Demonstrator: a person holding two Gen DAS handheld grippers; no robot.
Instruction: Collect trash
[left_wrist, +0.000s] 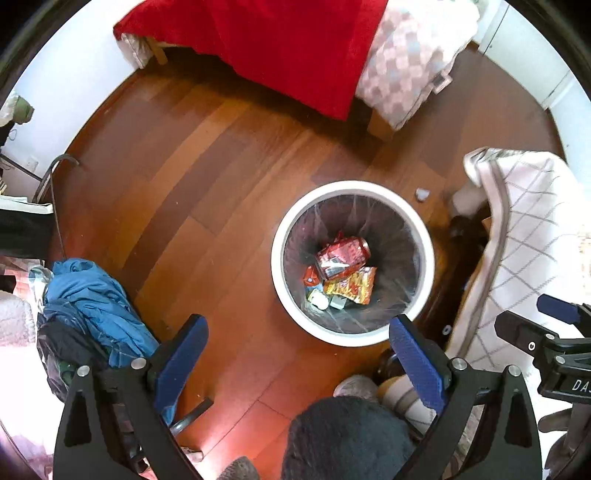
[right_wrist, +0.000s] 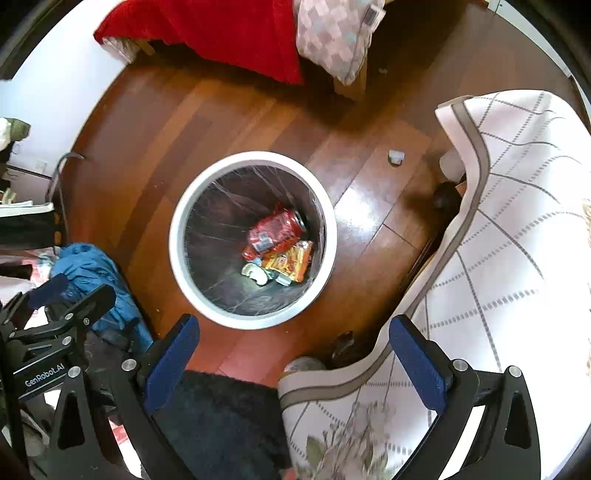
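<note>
A white round trash bin (left_wrist: 284, 288) with a dark liner stands on the wooden floor; it also shows in the right wrist view (right_wrist: 177, 258). Inside lie a red can (left_wrist: 343, 254), a yellow snack wrapper (left_wrist: 354, 284) and small white scraps; the can (right_wrist: 277, 230) and wrapper (right_wrist: 291, 262) show in the right view too. A small crumpled grey-white scrap (left_wrist: 422, 194) lies on the floor beyond the bin, also in the right view (right_wrist: 396, 157). My left gripper (left_wrist: 299, 347) is open and empty above the bin's near side. My right gripper (right_wrist: 293, 343) is open and empty, near the bin.
A bed with a red blanket (left_wrist: 288, 48) and checked quilt (left_wrist: 402, 66) is at the back. A white grid-patterned cloth (right_wrist: 498, 240) covers furniture on the right. Blue clothing (left_wrist: 92, 299) is piled at the left. A dark fuzzy item (left_wrist: 347, 439) is close below.
</note>
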